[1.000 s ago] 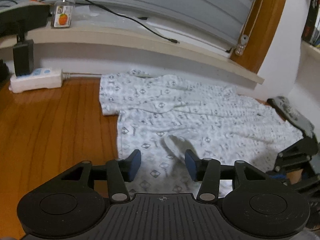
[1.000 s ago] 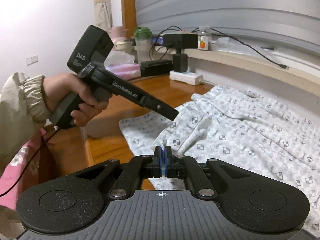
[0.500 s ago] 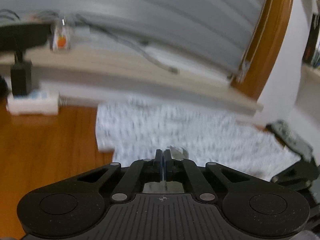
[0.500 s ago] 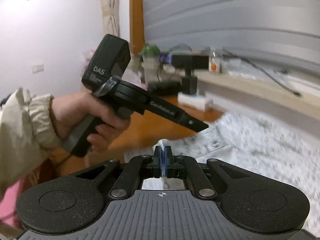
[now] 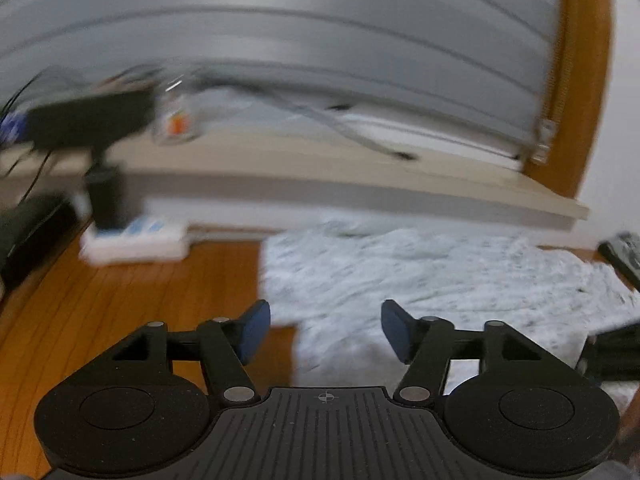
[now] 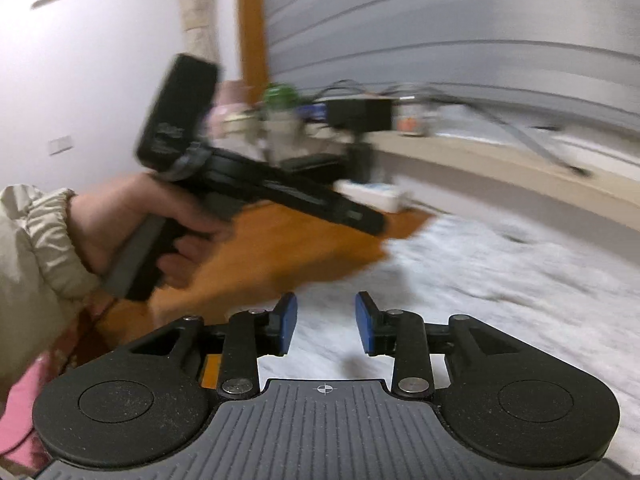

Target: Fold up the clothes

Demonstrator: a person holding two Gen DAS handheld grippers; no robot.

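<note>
Both fisheye views were evenly, softly lit but motion-blurred, corners black from 10 to 2 o'clock

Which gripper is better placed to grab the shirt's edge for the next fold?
Probably the left gripper: its open fingers straddle the shirt edge beside bare wood. The right gripper, also open, hangs over mid-fabric.

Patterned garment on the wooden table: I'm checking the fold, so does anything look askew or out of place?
Nothing stands out. The white patterned garment lies rumpled but flat on the wooden table; blur hides finer detail.
</note>
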